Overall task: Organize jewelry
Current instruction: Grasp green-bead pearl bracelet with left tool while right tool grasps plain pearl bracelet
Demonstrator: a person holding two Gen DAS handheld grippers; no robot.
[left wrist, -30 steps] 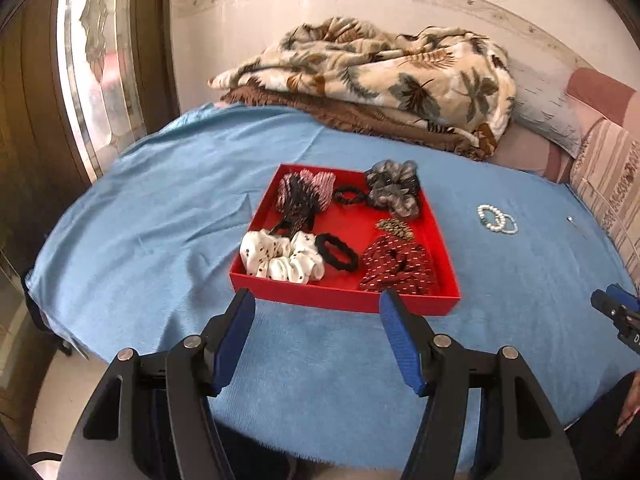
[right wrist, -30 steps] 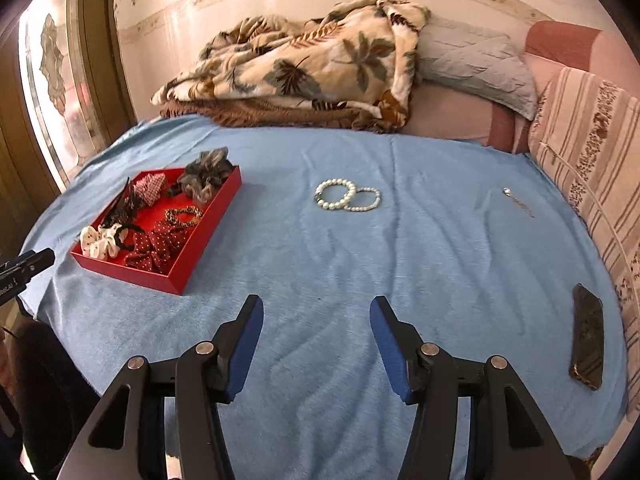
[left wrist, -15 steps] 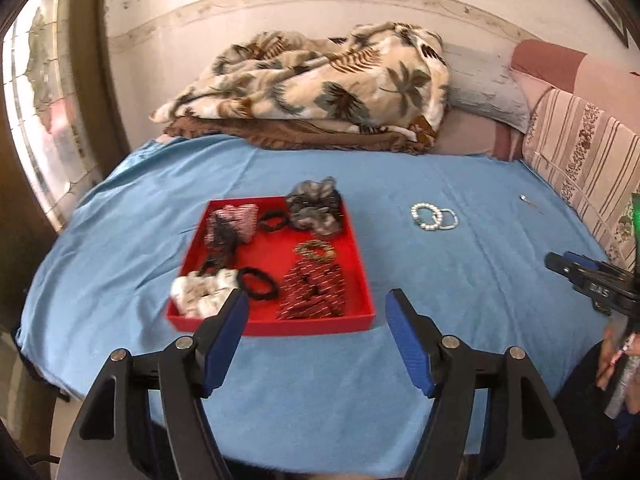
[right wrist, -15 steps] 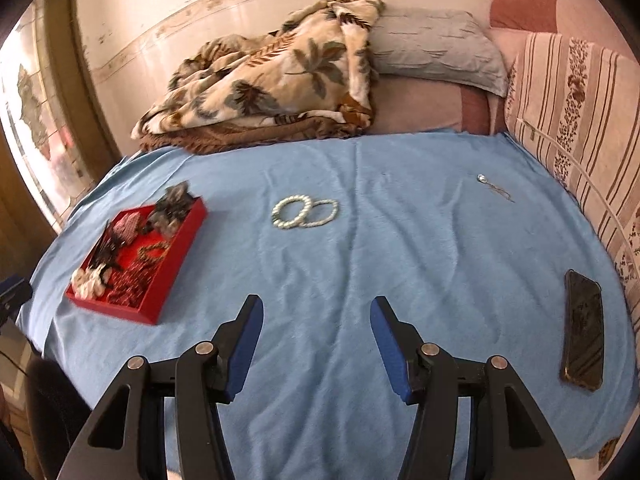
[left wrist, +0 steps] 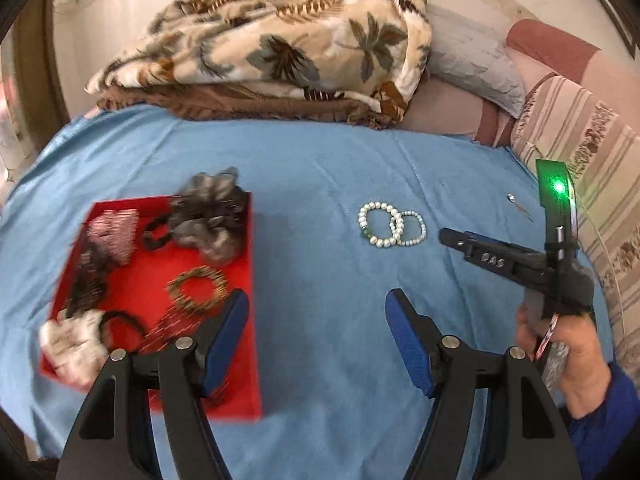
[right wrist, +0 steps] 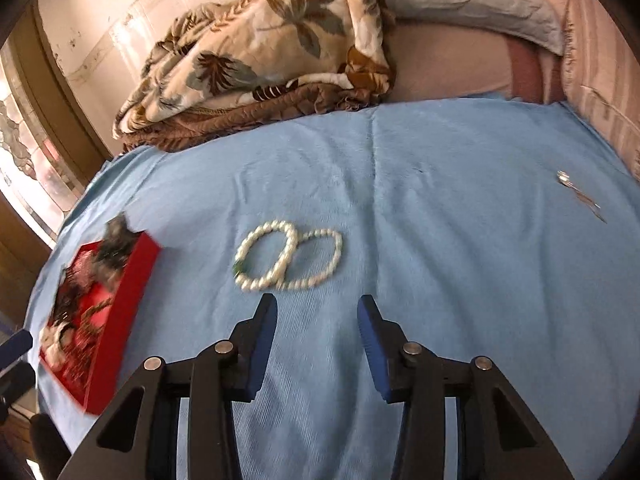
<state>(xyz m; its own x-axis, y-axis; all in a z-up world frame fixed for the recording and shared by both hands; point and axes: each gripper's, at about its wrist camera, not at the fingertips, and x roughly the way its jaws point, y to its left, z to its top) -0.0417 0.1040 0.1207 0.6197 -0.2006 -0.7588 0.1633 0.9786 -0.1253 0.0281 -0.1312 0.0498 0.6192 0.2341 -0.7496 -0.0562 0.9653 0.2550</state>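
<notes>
Two white pearl bracelets [right wrist: 289, 257] lie overlapping on the blue bedspread; they also show in the left wrist view [left wrist: 391, 225]. My right gripper [right wrist: 317, 314] is open and empty, just short of them. A red tray [left wrist: 244, 280] of scrunchies and hair ties sits at the left; it also shows in the right wrist view [right wrist: 132, 292]. My left gripper [left wrist: 316, 312] is open and empty above the tray's right edge. The right gripper body [left wrist: 516, 260] shows at the right in the left wrist view.
A small silver pin [right wrist: 580, 196] lies on the bedspread at the far right. A leaf-print blanket [left wrist: 280, 52] and pillows [right wrist: 472, 4] are piled along the wall. A striped cushion [left wrist: 592, 160] is at the right.
Both grippers have swung right and moved forward. The right gripper has closed in on the bracelets and its jaws have narrowed a little. The phone has left the right view.
</notes>
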